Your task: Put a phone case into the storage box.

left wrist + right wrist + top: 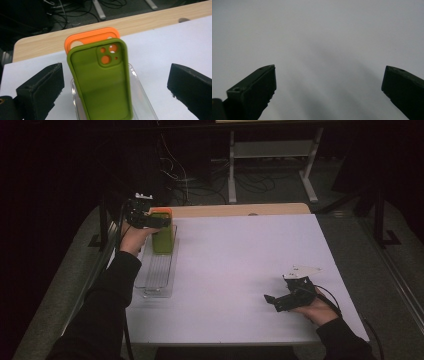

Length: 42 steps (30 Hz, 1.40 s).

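Observation:
An olive-green phone case (102,82) stands upright in a clear slotted rack (142,100), with an orange case (87,37) right behind it. In the high view the green case (163,240) and the orange case (161,211) sit at the far end of the rack (159,275), at the table's left. My left gripper (158,222) is at the cases' top, open; in the left gripper view its jaws (116,77) stand wide on either side of the green case without touching it. My right gripper (272,302) rests low at the front right, open over bare white surface (329,77).
A white sheet (245,265) covers the table, with a wooden strip (240,210) along the far edge. Beyond it lie a dark floor, cables (175,175) and the legs of a metal stand (232,175). The rack's near slots hold nothing.

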### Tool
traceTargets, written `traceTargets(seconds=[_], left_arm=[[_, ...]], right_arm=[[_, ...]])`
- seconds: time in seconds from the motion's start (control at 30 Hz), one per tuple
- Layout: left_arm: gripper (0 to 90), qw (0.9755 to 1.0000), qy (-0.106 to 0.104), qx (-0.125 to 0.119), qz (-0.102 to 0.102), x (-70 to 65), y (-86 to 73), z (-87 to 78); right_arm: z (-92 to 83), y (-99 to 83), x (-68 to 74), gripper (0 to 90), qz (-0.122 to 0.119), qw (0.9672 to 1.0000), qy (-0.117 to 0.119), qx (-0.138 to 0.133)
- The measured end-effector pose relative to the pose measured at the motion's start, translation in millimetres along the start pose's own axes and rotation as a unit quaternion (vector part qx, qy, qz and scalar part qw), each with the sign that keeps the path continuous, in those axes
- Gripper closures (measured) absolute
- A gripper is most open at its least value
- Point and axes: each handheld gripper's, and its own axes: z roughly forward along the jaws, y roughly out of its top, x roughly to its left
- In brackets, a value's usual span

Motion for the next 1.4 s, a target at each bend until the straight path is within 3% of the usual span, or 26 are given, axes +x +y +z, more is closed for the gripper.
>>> traceTargets(seconds=[0.2, 0.5, 0.73, 0.9, 1.0, 1.17, 1.4], left_arm=[[0.2, 0.9989, -0.042, -0.002, 0.021, -4.3, -5.5, -9.2], [0.2, 0.9935, -0.100, -0.012, 0.053, -16.7, -23.8, -23.3], [0.2, 0.9861, -0.139, -0.030, 0.086, -29.1, -37.2, -41.4], [0.2, 0.9806, -0.170, -0.043, 0.088, -39.4, -52.3, -52.3], [0.2, 0.9770, -0.183, -0.046, 0.099, -43.7, -61.5, -57.8], [0.2, 0.9722, -0.194, -0.048, 0.121, -53.3, -79.1, -65.8], [0.2, 0.9658, -0.215, -0.052, 0.135, -62.3, -104.4, -68.5]], right_arm=[[-0.2, 2.5, -1.4, 0.0, 0.001, 1.0000, 0.002, -0.003], [-1.9, 4.5, 1.5, 0.0, -0.007, 0.9999, 0.006, -0.006], [-4.3, 5.6, 1.9, 0.0, -0.007, 0.9999, 0.005, -0.012], [-6.3, 6.1, 1.8, 0.0, -0.007, 0.9999, 0.002, -0.015], [-7.3, 6.7, 2.4, 0.0, -0.011, 0.9998, -0.001, -0.018], [-9.2, 8.0, 4.2, 0.0, -0.010, 0.9997, -0.001, -0.024], [-10.7, 9.1, 8.1, 0.0, -0.006, 0.9995, 0.004, -0.031]])
